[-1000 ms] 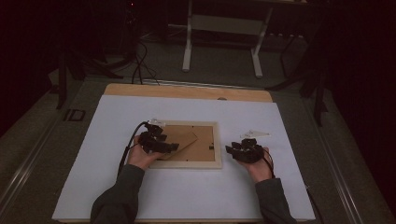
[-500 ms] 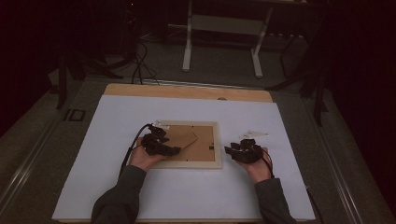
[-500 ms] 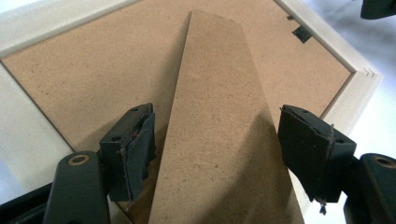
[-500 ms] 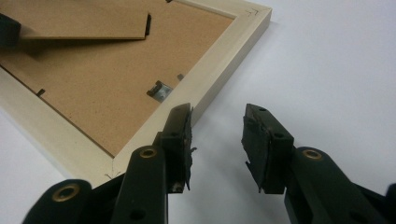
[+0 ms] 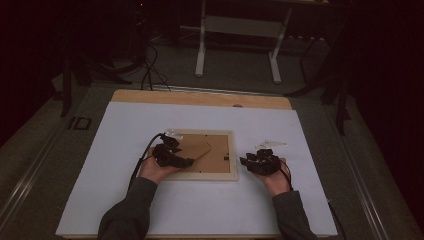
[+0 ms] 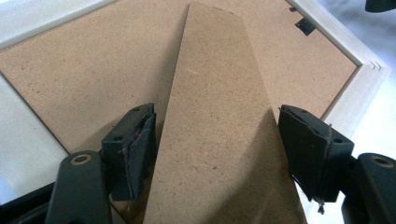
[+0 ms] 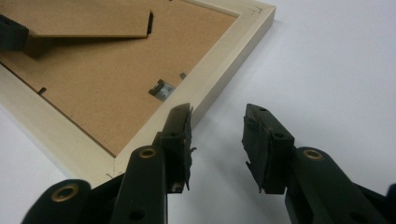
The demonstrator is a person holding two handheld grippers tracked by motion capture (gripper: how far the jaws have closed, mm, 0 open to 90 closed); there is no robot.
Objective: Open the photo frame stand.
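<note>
Straddling the frame's easel stand (image 6: 219, 135), left gripper (image 6: 215, 140) sits unclenched, poised to fold it. Right gripper (image 7: 217, 140), empty, waits at the picture frame's (image 7: 219, 60) 3 o'clock edge.

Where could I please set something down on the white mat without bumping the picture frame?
The white mat is bare left of the picture frame, along the near edge between the sleeves, and in the strip between the frame and the wooden table edge. It is crowded mid-mat, around the left hand-held gripper and the right hand-held gripper.
</note>
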